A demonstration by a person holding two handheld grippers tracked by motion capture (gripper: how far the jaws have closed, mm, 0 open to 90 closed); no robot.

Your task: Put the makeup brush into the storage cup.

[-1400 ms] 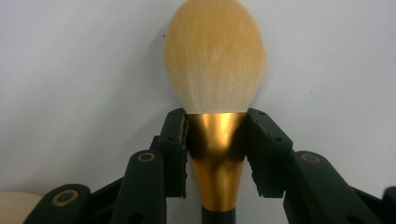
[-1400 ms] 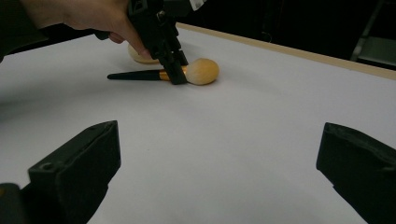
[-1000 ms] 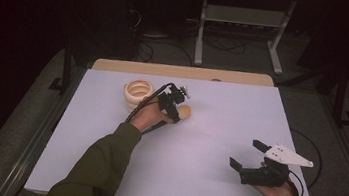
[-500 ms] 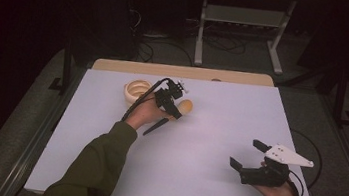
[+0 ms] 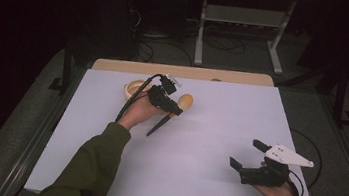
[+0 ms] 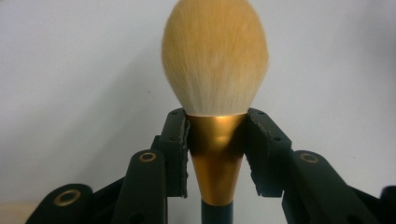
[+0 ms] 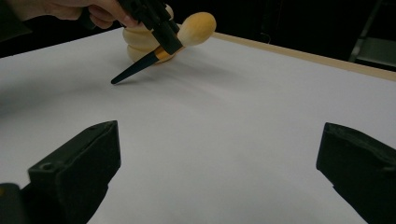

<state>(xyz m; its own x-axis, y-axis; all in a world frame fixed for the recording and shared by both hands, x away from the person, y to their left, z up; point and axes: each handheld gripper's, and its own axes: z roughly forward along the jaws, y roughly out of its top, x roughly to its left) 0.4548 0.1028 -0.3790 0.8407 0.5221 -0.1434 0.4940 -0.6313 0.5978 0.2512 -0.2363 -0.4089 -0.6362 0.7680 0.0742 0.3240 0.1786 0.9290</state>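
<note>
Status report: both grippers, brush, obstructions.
Left gripper shut on makeup brush at its gold ferrule, near wooden bowl. Right gripper open, idle. Table ahead unobstructed.

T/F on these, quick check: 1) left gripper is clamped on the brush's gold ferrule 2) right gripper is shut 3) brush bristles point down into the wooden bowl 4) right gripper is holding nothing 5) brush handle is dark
1. True. The left gripper has its jaws pressed on the gold metal ferrule of the fluffy tan-bristled makeup brush.
2. False. The right gripper has its jaws wide apart.
3. False. The bristles point away from the round pale wooden bowl, which sits behind the person's left hand.
4. True. Bare white table lies between its jaws.
5. True. The handle tapers to a dark point.
</note>
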